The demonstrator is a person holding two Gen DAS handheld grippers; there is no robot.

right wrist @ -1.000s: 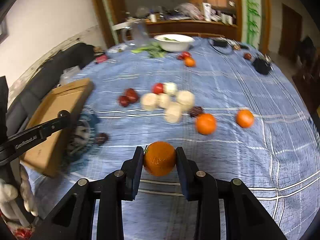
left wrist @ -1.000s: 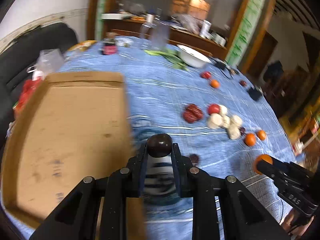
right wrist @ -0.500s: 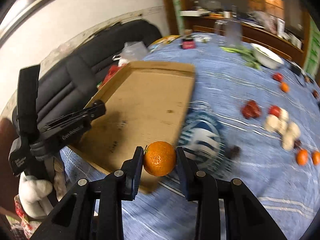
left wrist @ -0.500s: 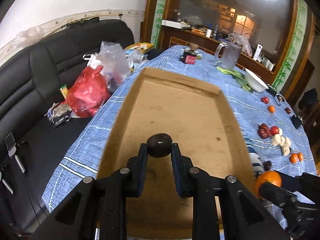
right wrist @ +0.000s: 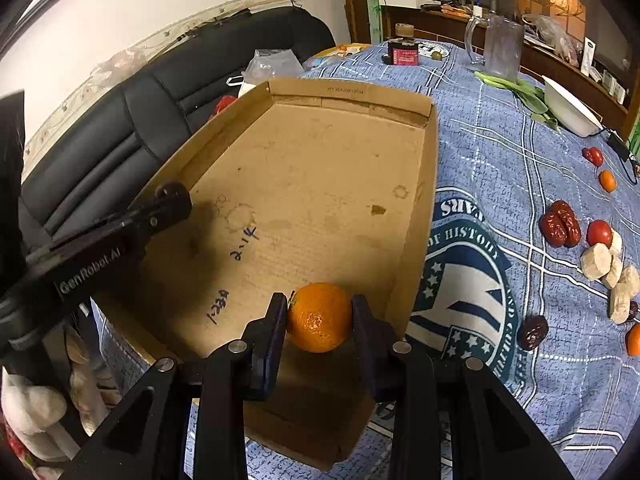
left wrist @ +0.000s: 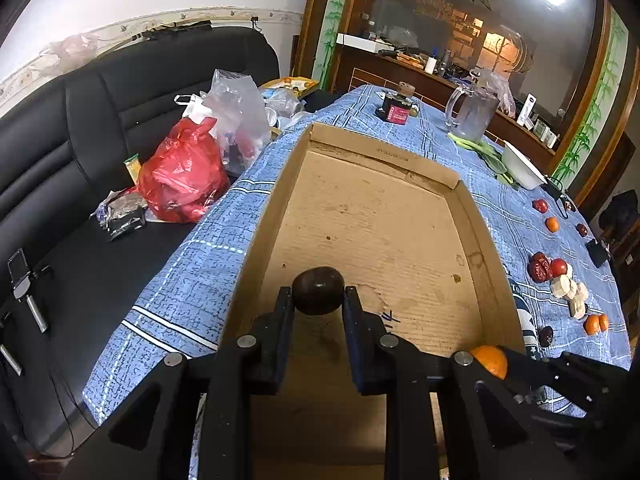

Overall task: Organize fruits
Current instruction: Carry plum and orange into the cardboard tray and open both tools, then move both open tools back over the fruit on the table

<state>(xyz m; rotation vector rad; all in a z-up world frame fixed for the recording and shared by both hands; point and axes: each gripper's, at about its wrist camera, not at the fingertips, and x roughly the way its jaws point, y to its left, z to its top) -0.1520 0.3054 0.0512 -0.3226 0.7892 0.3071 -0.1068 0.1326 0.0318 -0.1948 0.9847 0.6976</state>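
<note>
The left tool is gripping a dark plum over the cardboard tray; the right tool is clamping an orange near the tray's right wall. Released from this height, either fruit is likely rolling across the flat floor.

The right claw hides half of its orange in the left wrist view. The cardboard box has its near end cut off by the bottom edge. Items on the counter beyond the box are too small to identify.
</note>
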